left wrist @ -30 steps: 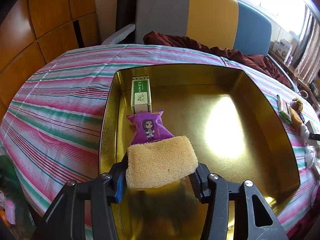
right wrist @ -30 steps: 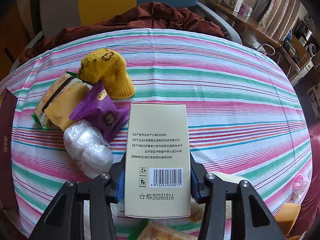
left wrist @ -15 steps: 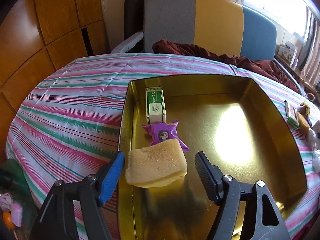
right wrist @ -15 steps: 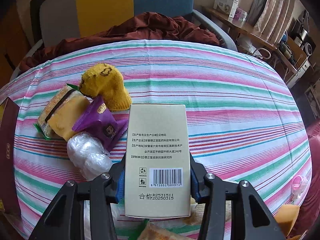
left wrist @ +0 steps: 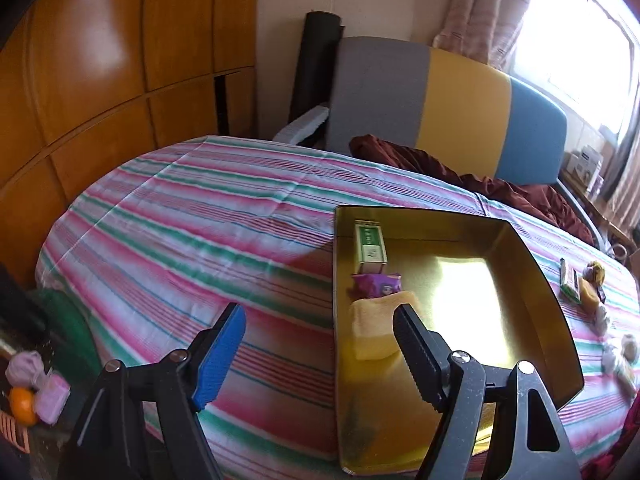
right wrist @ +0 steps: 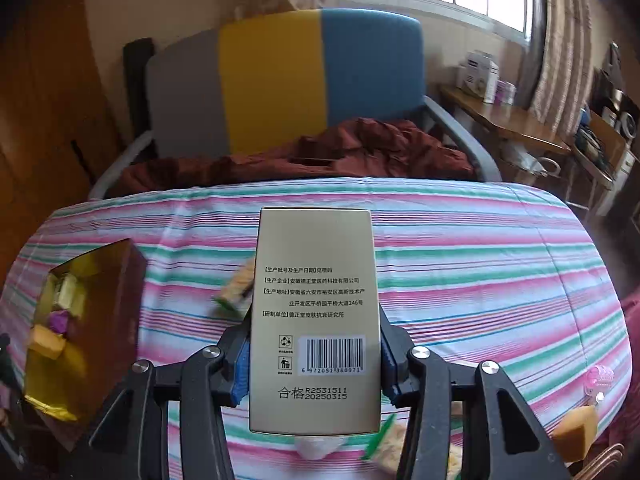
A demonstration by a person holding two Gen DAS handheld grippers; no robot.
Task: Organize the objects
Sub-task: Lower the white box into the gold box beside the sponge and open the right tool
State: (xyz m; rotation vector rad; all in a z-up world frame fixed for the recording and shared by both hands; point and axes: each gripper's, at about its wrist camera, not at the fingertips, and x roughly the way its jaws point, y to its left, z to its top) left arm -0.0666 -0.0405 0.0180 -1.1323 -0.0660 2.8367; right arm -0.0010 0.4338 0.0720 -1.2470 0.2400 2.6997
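Note:
A gold tray [left wrist: 536, 264] lies on the striped tablecloth. In it lie a green and white box [left wrist: 370, 246], a purple snack packet [left wrist: 378, 283] and a yellow sponge [left wrist: 374, 326]. My left gripper [left wrist: 320, 344] is open and empty, raised at the tray's left edge near the sponge. My right gripper [right wrist: 314, 354] is shut on a beige box with a barcode [right wrist: 314, 320], held above the cloth. The tray also shows at the left of the right wrist view [right wrist: 80, 364].
Loose items lie on the cloth right of the tray: a green packet [left wrist: 569, 280], a yellow sock [left wrist: 596, 274] and plastic-wrapped lumps [left wrist: 620, 354]. A grey, yellow and blue chair [left wrist: 440, 104] with a dark red cloth [left wrist: 460, 168] stands behind the table. Wooden cupboards [left wrist: 100, 80] are left.
My left gripper opened, left the sponge in the tray, and pulled back up and to the left. My right gripper lifted the beige box higher and tilted up from the pile.

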